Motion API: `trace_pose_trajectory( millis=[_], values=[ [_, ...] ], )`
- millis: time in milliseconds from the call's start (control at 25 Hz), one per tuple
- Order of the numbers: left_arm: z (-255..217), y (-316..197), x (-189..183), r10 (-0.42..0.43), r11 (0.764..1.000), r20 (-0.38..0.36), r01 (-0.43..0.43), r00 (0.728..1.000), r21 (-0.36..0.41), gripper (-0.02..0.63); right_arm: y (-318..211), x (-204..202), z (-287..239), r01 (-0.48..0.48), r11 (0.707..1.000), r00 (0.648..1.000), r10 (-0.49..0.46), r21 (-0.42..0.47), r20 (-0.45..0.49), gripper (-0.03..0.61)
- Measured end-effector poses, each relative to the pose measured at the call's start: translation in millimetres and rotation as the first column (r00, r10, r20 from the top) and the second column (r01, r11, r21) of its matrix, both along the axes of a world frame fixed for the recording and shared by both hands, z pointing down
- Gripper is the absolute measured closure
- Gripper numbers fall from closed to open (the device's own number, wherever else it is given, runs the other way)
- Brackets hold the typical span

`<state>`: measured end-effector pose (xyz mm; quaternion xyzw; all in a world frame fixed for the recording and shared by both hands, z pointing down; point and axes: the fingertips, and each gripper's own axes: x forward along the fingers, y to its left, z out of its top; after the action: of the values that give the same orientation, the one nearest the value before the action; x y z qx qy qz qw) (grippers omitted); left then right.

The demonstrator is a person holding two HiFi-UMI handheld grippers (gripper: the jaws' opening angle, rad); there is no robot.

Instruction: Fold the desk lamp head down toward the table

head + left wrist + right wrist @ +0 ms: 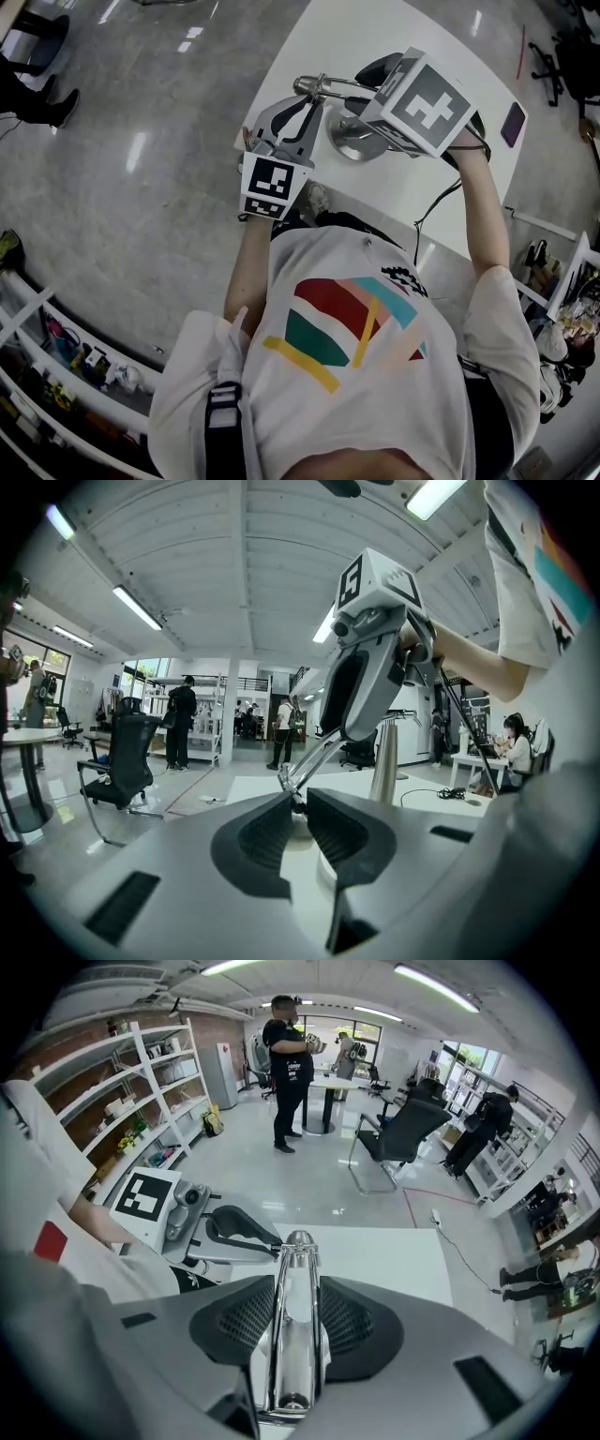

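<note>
A chrome desk lamp stands on the white table (375, 28), its round base (352, 141) near the front edge. In the right gripper view the chrome lamp head (292, 1326) runs lengthwise between the pads of my right gripper (286, 1321), which is shut on it and points steeply down. My left gripper (305, 105) comes in from the left, about level. Its jaws (293, 808) are nearly together and pinch the small chrome joint (292, 794) at the far end of the lamp head. The upright lamp post (384, 761) rises behind them.
A black cable (431, 206) runs off the table's front edge on the right. A small dark flat object (514, 122) lies near the table's right corner. Office chairs, shelves and several people stand farther off on the grey floor.
</note>
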<state>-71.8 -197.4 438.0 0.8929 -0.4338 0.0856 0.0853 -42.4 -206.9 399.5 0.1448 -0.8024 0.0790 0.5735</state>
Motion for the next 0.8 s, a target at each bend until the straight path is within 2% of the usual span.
trace_pose_trajectory(
  millis=[360, 560, 800],
  values=[
    [21.6, 3.3, 14.4, 0.084, 0.994, 0.021, -0.083, 0.996, -0.073, 0.526, -0.1, 4.4, 17.7, 0.032, 0.994, 0.993, -0.043, -0.102, -0.106, 0.422],
    [22.9, 2.5, 15.6, 0.09, 0.991, 0.021, -0.087, 0.996, -0.098, 0.528, -0.4, 4.8, 18.8, 0.036, 0.993, 0.992, -0.049, -0.111, -0.114, 0.422],
    [23.4, 2.8, 13.9, 0.085, 0.992, 0.009, -0.084, 0.996, -0.094, 0.527, 0.4, 2.7, 19.6, 0.042, 0.993, 0.992, -0.054, -0.106, -0.115, 0.422]
  ],
)
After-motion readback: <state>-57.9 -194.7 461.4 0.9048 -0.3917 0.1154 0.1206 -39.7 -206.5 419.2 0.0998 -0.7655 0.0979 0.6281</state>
